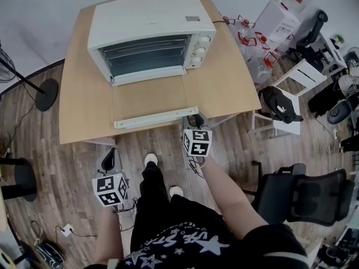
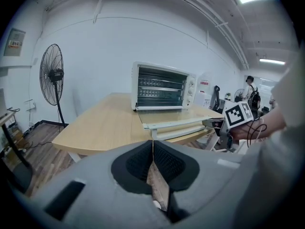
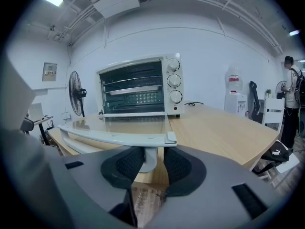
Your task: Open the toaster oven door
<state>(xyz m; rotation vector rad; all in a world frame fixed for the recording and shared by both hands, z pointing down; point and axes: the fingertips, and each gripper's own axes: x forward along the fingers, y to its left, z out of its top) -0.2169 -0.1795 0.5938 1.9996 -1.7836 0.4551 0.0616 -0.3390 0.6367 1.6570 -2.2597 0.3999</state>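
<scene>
The white toaster oven (image 1: 148, 24) stands at the back of the wooden table (image 1: 84, 105). Its glass door (image 1: 148, 98) lies folded down flat, with the white handle bar (image 1: 156, 118) toward me. My right gripper (image 1: 194, 120) is at the bar's right end. In the right gripper view the handle's end post (image 3: 148, 157) stands between the pads with a gap on the right side, so the gripper (image 3: 148, 162) is open around it. My left gripper (image 1: 109, 160) hangs below the table's front edge, shut and empty; its pads (image 2: 157, 151) meet.
A standing fan (image 2: 51, 74) is left of the table, its base (image 1: 46, 94) on the floor. A white chair with a black bag (image 1: 280, 106) and a black office chair (image 1: 303, 194) stand to the right. Cables lie on the floor near my feet.
</scene>
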